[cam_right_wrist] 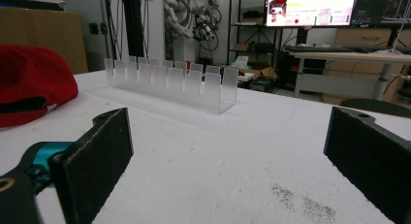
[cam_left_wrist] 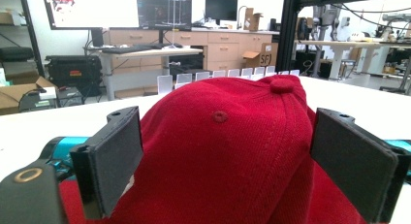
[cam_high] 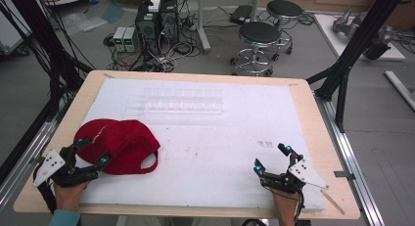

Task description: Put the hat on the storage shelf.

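A: While the left gripper [cam_high: 93, 151] sits at the near-left of the tabletop [cam_high: 313, 118], where's the cap?

B: Red cap [cam_high: 122, 144] lies on the white mat [cam_high: 210, 133], left side, crown up, strap opening facing right. Left gripper's jaws are spread wide, one on each side of the cap's near-left edge.

A: Pressing on it?

B: No. In the left gripper view the cap [cam_left_wrist: 232, 151] bulges up between the two black pads [cam_left_wrist: 118, 156], close to both, but the jaws are released, nothing clamped.

A: Right gripper?

B: Right gripper [cam_high: 273, 157] is near the front-right of the mat, well apart from the cap. Jaws released too, wide gap, only bare mat between them. Right gripper view shows the cap [cam_right_wrist: 34, 83] off at its left edge.

A: Anything else on the mat?

B: Clear slotted rack [cam_high: 178, 102] lying across the far middle, beyond the cap. Same rack [cam_right_wrist: 169, 83] shows ahead in the right gripper view. Some dirty specks [cam_right_wrist: 303, 204] on the mat close to the right jaw.
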{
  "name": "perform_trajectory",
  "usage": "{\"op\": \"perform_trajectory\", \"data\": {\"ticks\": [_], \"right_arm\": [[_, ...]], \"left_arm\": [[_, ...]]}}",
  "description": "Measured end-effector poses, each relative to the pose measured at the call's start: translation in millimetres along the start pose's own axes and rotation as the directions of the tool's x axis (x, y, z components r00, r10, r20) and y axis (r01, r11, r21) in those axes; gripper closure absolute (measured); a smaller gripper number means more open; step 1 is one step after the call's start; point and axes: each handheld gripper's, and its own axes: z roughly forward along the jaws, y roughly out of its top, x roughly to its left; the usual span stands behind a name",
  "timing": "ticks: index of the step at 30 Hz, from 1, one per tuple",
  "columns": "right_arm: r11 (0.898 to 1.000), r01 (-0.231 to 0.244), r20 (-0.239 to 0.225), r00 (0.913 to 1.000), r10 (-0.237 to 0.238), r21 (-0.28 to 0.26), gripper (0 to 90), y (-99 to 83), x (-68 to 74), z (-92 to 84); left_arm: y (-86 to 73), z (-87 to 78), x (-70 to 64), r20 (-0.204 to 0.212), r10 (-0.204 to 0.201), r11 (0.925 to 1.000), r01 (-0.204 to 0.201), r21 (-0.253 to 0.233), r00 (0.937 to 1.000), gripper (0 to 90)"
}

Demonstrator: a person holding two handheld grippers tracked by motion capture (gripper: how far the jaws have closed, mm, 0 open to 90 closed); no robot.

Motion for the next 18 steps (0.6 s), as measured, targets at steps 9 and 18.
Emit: {"op": "perform_trajectory", "data": {"ticks": [9,18], "right_arm": [[1.0,-0.002,0.0,1.0,0.002,0.002,2.3,-0.1,-0.2,-0.4],[1.0,0.003,0.004,1.0,-0.003,-0.003,2.3,-0.1,0.5,-0.4]], "left_arm": [[-0.1,-0.3,-0.6,-0.001,0.008,1.0,-0.008,-0.004,1.0,12.1],[-0.1,-0.4,-0.6,0.0,0.007,1.0,-0.007,-0.006,1.0,12.0]]}}
